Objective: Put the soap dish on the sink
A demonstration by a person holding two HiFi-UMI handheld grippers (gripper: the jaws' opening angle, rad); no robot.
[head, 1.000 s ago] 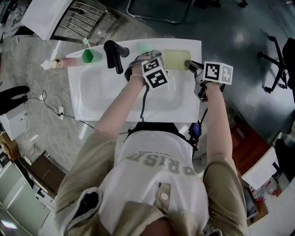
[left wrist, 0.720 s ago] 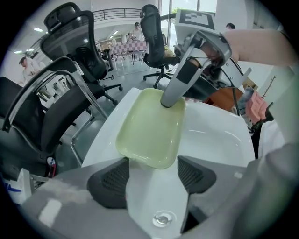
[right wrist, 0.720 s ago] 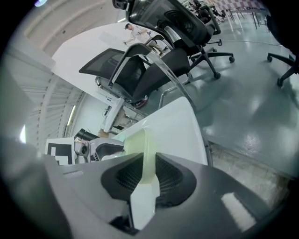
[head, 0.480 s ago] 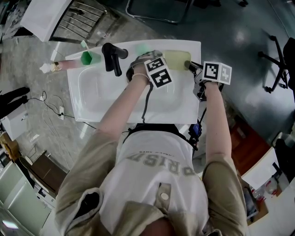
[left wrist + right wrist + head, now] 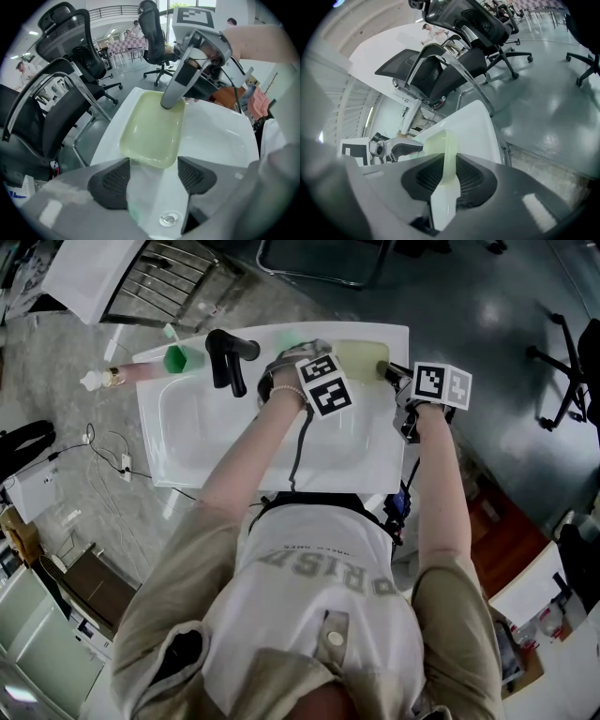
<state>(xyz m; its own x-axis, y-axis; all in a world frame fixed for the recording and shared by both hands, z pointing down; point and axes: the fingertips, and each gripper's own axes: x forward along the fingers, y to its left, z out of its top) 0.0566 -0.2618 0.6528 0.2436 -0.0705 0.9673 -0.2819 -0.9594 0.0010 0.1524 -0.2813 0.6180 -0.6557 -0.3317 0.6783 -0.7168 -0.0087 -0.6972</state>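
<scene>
Soap dish [image 5: 354,360] in R tongs [image 5: 386,372]

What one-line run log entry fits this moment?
state: soap dish on sink ledge | right tool: shut on soap dish rim | left tool: open, jaws just closing slightly, pale piece between, unpressed

Glossy grey floor [image 5: 469,296], blk mesh office chairs [image 5: 75,47], chrome rack [image 5: 159,282] at rear, loose cables [image 5: 103,451]
</scene>
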